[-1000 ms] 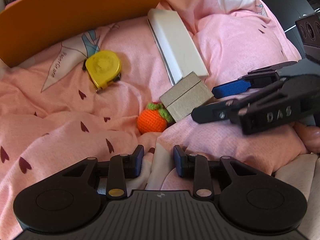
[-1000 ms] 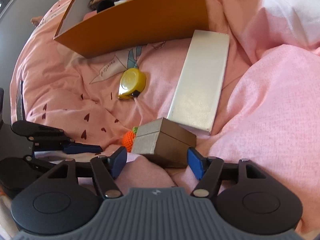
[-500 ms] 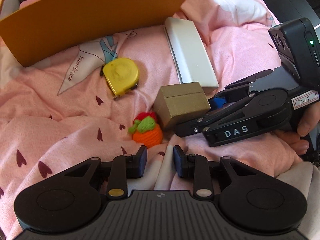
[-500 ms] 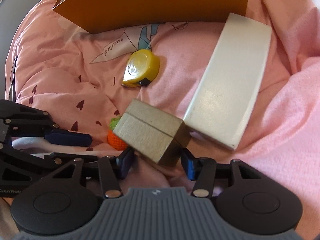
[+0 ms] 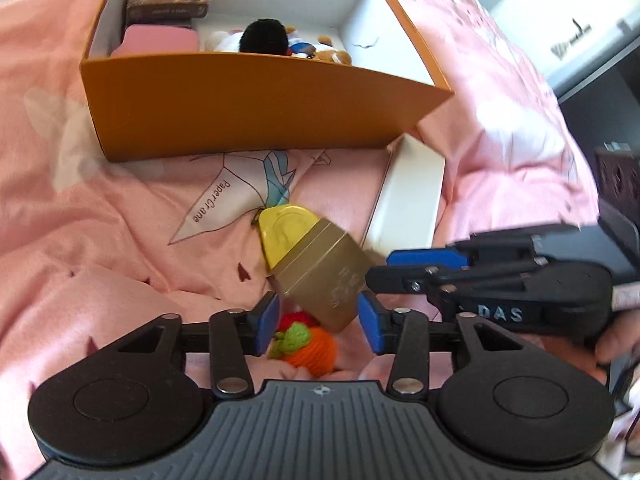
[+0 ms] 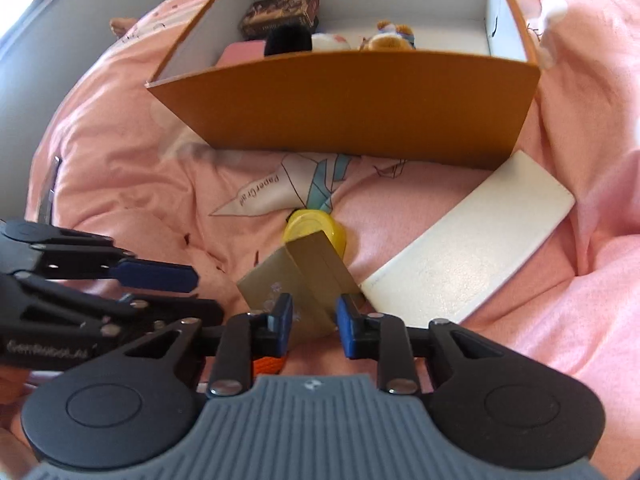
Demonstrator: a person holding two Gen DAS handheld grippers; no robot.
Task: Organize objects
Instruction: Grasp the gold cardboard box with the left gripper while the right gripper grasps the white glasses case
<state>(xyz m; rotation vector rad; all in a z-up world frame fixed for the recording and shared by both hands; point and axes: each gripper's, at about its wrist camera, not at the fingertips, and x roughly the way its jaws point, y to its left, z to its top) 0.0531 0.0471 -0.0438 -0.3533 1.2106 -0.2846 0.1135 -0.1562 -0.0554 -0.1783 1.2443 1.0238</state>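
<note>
The right tongs [image 6: 313, 326] are closing on the small gold box [image 6: 298, 280], which sits tilted between the pads and looks already lifted off the pink bed cover [image 6: 120, 152]. The left tongs [image 5: 318, 324] are opening, half wide, with nothing pressed between them; the knitted orange fruit [image 5: 310, 346] lies on the cover just under their gap. The yellow tape measure [image 5: 282, 234] rests right behind the gold box, and the long white box [image 6: 472, 248] lies to the right. The orange storage box [image 6: 360, 108] stands at the far side, already holding a dark box and soft toys. To do this step well, I think the grip must be firm on the flat sides before carrying, because the gold box is tilted and can slip. Then it should go high over the near wall and down into the free right part
</note>
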